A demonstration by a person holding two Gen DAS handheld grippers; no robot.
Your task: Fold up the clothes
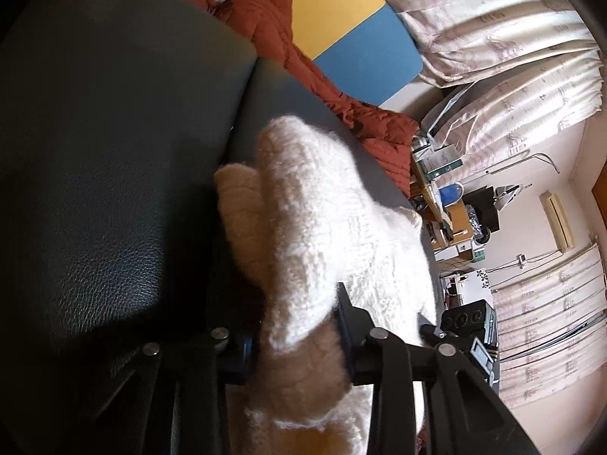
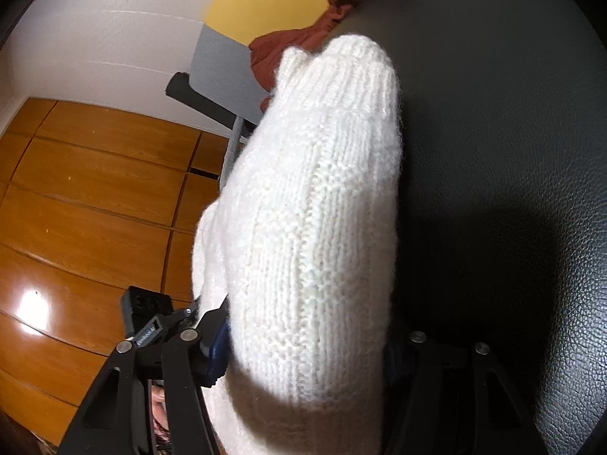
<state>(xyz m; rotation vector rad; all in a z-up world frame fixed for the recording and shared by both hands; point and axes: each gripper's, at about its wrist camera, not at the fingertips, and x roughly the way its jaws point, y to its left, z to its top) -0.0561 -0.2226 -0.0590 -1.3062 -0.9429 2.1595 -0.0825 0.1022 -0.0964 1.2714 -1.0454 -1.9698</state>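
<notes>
We hold white knit [image 2: 315, 197] over black seat [image 2: 512, 144] — left gripper [image 1: 299, 337] and right gripper [image 2: 303, 349] both clamped on it. Mid-fold; next, we lay it flat on seat.

Open black leather surface [image 2: 512, 132] ahead and right of white knit garment [image 2: 322, 189]; rust-red cloth [image 1: 303, 57] heaped along far edge (blocking there), bare wooden floor [image 2: 95, 189] leftward.
</notes>
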